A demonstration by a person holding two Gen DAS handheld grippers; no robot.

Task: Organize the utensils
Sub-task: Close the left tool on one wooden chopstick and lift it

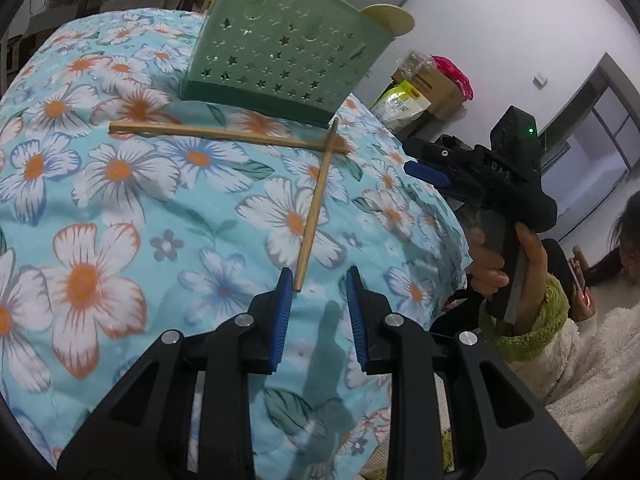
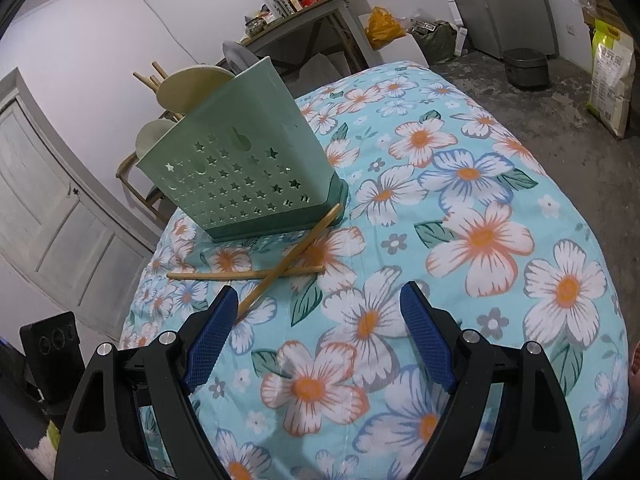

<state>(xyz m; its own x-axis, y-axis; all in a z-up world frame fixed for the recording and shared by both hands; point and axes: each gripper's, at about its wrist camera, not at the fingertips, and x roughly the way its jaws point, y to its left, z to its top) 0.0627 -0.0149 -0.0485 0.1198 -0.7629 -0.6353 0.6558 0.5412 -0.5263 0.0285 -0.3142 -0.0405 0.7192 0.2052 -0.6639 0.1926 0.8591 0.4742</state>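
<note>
Chopsticks [image 1: 316,204] two, wooden, crossed on floral cloth [image 1: 120,208] just before green star-holed utensil holder [image 1: 276,60]; one lies crosswise [image 1: 224,133], other runs toward camera. Left wrist view: left gripper [image 1: 318,312] low over cloth, blue pads partly apart, nothing between; near chopstick's end just beside left pad, outside gap. Right gripper [image 1: 428,172] at cloth's right edge, held by hand [image 1: 504,264] in green cuff.

Right wrist view: right gripper [image 2: 316,332] jaws wide apart, empty, above cloth. Crossed chopsticks [image 2: 288,256] ahead, one tip touching holder [image 2: 244,168] base. Holder near cloth's far left edge, spoons [image 2: 188,88] inside.
</note>
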